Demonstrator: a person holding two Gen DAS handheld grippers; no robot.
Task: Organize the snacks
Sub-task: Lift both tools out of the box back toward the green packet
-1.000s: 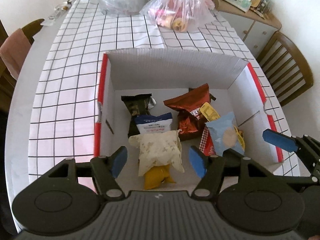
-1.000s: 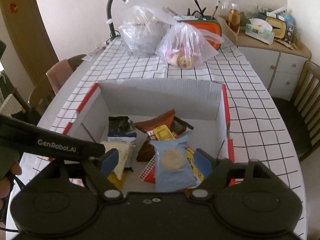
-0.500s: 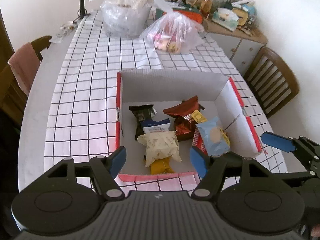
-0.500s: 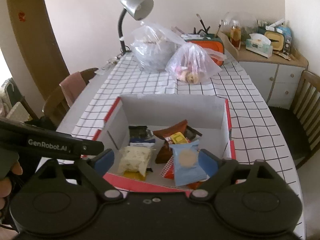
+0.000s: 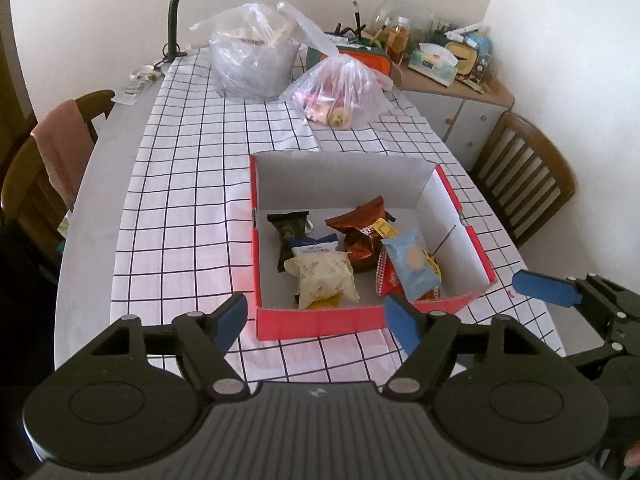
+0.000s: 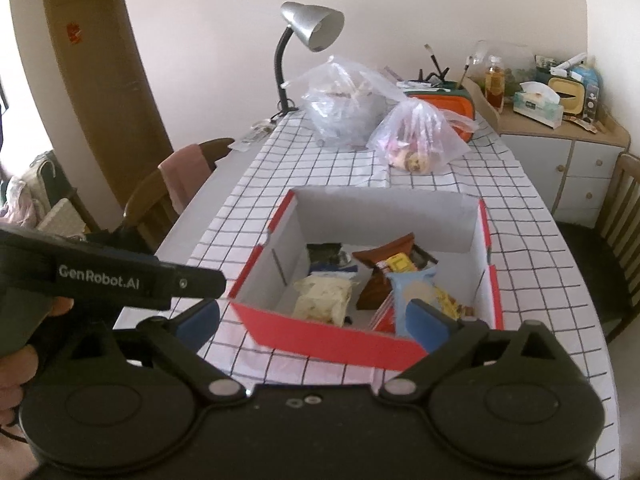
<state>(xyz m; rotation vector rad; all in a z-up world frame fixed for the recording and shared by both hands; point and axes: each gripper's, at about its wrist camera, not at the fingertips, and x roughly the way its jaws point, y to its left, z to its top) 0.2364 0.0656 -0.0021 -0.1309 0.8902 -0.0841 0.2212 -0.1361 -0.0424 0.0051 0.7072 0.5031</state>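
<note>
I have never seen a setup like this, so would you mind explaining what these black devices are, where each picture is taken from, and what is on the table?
There is no robot here: a person holds a two-finger tool in each hand, and a camera on each tool looks forward along its blue-padded fingers. One picture comes from the left gripper, the other from the right gripper. Both have just been opening and hold nothing. In the right view, the black bar at the left edge is the other tool. Ahead, on a checked tablecloth, stands a red-and-white cardboard box holding snack packets, among them a cream packet, a light blue packet and a brown packet. Farther back are two clear plastic bags and a desk lamp.
</note>
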